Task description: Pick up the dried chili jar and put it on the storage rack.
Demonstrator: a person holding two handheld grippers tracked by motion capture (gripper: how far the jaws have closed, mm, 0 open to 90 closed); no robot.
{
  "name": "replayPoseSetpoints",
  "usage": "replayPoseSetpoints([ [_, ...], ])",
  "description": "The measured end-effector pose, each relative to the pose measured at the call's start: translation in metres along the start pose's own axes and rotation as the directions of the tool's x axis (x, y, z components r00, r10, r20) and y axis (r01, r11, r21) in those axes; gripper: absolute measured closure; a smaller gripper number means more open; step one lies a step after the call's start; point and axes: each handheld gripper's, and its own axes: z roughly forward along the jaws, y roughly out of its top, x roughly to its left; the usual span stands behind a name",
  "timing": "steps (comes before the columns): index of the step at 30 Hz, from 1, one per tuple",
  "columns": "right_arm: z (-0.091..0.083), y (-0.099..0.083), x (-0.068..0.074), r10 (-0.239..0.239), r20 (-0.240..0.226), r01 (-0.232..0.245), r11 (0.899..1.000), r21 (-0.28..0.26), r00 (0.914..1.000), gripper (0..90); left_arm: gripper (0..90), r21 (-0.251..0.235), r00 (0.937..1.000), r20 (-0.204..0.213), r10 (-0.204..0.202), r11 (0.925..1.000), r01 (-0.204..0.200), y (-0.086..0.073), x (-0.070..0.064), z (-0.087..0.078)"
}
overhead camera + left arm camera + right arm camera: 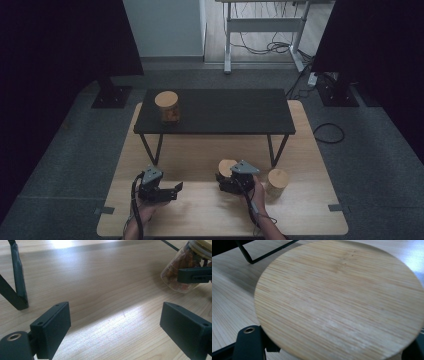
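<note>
Gripping the tilted jar at the desk's near middle, the right claw needs a firm, level hold under the bamboo lid. Left claw hangs released nearby, well placed to steady it.

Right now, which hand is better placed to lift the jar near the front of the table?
The right. Its tongs already close around that jar, one jaw against its side. The left tongs stand open and apart from it over bare wood.
</note>
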Motion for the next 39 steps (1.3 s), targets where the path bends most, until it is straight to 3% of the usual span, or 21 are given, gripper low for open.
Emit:
replayPoseSetpoints([
  [39,-0.015,0.010,0.006,-0.025,-0.024,0.024,0.999,-0.031,0.9994,24.0,9.3,-0.013,1.0000,-0.001,0.004,0.9999,-0.004,0.000,-0.001,-0.004],
])
